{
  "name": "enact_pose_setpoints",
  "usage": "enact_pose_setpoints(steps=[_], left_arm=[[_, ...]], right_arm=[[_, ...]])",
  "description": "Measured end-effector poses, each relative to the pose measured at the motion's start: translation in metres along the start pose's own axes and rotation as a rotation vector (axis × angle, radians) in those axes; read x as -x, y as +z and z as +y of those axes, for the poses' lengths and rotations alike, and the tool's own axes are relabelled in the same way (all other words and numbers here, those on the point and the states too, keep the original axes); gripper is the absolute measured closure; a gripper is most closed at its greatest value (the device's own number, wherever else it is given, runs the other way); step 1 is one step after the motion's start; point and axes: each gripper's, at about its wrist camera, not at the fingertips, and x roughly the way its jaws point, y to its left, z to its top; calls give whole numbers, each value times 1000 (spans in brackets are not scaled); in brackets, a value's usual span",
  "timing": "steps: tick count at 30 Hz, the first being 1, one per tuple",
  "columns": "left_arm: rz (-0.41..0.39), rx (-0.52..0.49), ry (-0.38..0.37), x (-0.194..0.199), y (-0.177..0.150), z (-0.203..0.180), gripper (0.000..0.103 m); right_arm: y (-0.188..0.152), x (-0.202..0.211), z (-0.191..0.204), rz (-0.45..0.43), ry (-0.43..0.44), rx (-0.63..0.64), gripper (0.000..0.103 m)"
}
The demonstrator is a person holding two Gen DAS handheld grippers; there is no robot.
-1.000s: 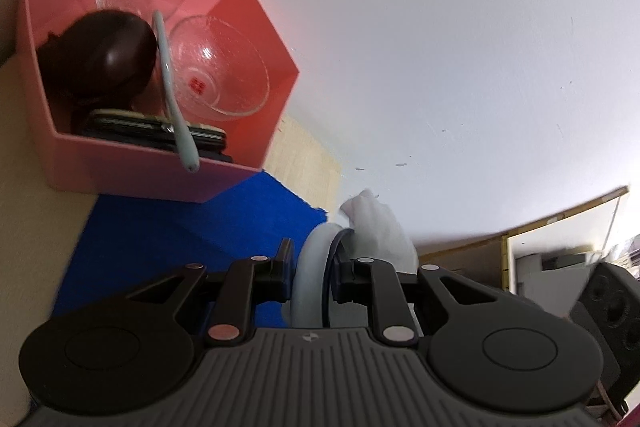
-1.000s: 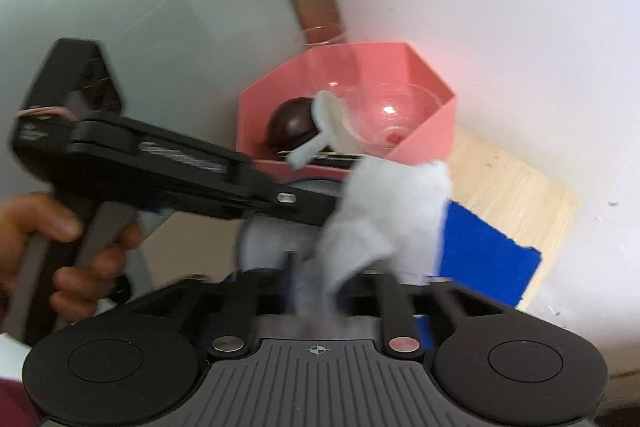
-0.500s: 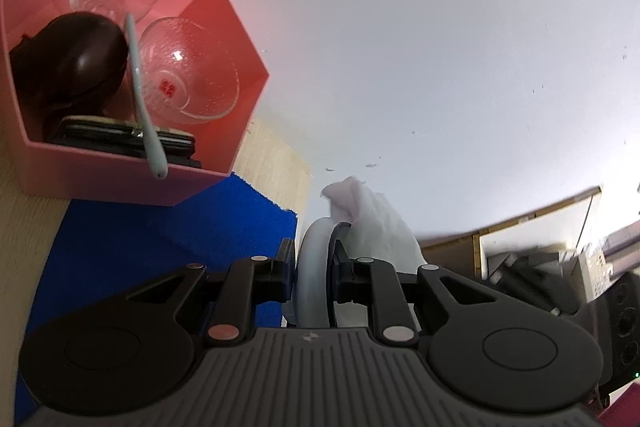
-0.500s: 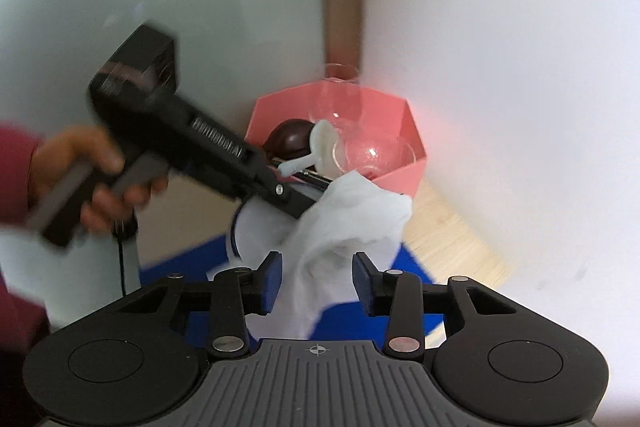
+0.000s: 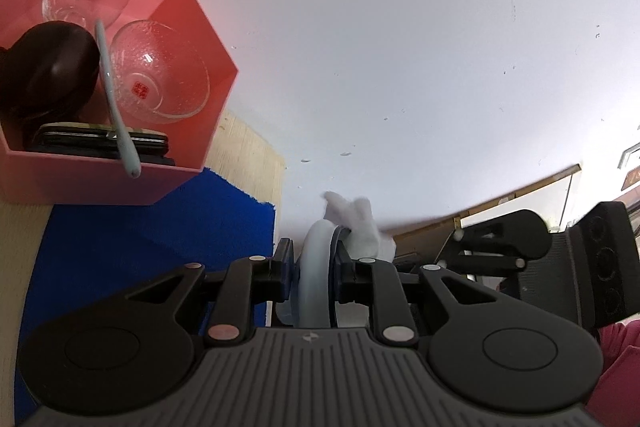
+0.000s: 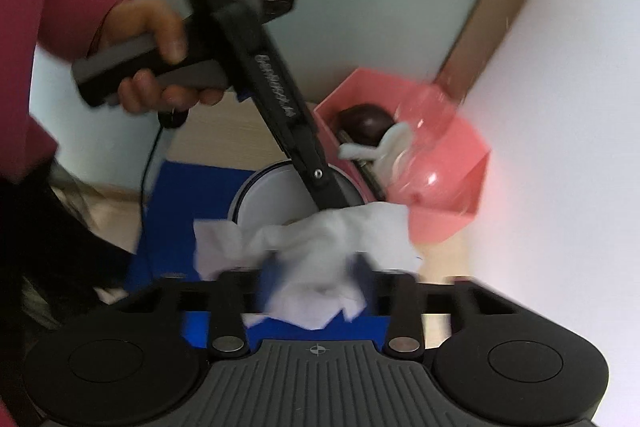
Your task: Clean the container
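Right tool (image 6: 314, 291) rolled, closing on cloth (image 6: 316, 247).

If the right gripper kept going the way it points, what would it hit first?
Probably the round white container held by the left gripper: it lies just past the white cloth between the closing right gripper jaws. Depth is blurred.

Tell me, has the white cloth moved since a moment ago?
Yes. In the right wrist view the white cloth now sits lower, below the pink bin it earlier overlapped, between the closing right tongs.
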Motion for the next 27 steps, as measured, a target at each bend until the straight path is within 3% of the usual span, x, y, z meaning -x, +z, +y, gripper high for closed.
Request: enact_pose_setpoints(steps=[3,7,12,19,22,24,27], left_arm=[[2,-14,20,-2,0,-1,79],[-14,-6,50,-4,0,1,77],[1,3,38,-8,-1,2,76],[3,132,41,-20,-6,27,77],[31,156,91,-31,-14,42,77],[49,162,122,-35,-21,49,77],[67,165,159,-37,-30,57,77]], right_arm=[[-1,-11,-6,27,37,-40,96],[-2,-24,-7,29,51,-108,97],[-5,-40,-11,24,56,-328,97],[-25,-46,-28,-193,187,-776,97],[-47,-63,-29,-255,204,-986,97],[-51,-79,-20,-219,183,-988,97],[-58,-99,-16,-136,222,-995,97]])
